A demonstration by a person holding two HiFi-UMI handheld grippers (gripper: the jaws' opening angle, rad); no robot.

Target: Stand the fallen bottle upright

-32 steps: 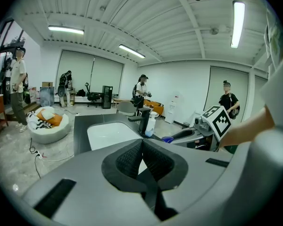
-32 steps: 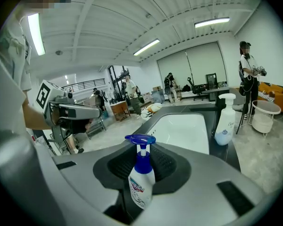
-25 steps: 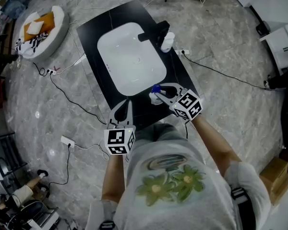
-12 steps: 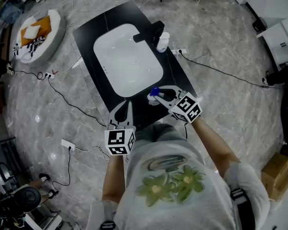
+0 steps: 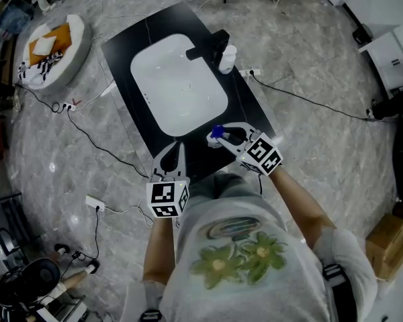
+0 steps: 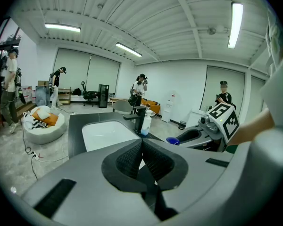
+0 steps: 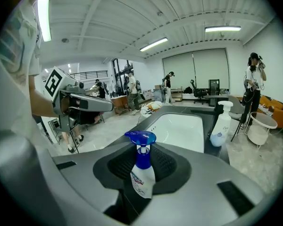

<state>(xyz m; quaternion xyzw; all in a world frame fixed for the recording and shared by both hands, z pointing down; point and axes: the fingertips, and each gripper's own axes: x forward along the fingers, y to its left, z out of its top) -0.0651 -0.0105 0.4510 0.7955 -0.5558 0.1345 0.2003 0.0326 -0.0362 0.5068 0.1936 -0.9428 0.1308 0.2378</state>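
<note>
A small white spray bottle with a blue top (image 7: pixel 142 166) stands upright between the pads of my right gripper (image 7: pixel 142 173), which is shut on its body. In the head view the bottle's blue top (image 5: pixel 217 131) shows at my right gripper (image 5: pixel 218 139), over the near right corner of the black counter (image 5: pixel 248 109). My left gripper (image 5: pixel 172 151) hangs at the counter's near edge, left of the bottle. In the left gripper view its pads (image 6: pixel 153 161) meet with nothing between them.
A white sink (image 5: pixel 178 82) fills the middle of the counter, with a black faucet (image 5: pixel 211 45) and a white pump bottle (image 5: pixel 227 59) at its far right. Cables (image 5: pixel 87 129) run over the floor. A round cushion bed (image 5: pixel 50 42) lies far left. People stand in the background.
My right gripper has rolled a little with the bottle in it. The left gripper has kept still.
</note>
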